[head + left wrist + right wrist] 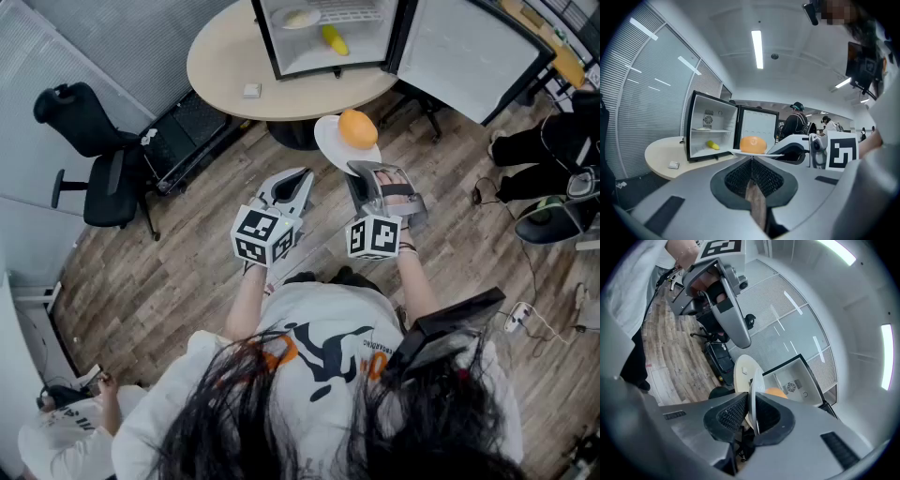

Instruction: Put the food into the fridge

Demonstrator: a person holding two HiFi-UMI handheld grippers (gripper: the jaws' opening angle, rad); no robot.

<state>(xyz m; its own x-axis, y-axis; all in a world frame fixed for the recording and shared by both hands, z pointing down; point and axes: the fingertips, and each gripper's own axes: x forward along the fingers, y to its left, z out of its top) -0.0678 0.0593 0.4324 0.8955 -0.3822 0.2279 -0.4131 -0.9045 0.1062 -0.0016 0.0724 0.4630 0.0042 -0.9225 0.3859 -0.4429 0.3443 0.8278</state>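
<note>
Wood-plank floor (187, 272) underfoot, grey-brown boards running every way. Round beige table (220, 56) straight ahead, and a black office chair (98, 159) stands off to its left. Slatted blinds (642, 103) cover the windows, and a long ceiling light (757, 49) glows overhead.

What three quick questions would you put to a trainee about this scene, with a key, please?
1. What lies on the white plate? A an orange; B a banana; C a cup.
2. Which tool grips the plate's rim?
3. True or false: the fridge on the round table stands open.
Key: 1 A; 2 the right tool; 3 true.
</note>
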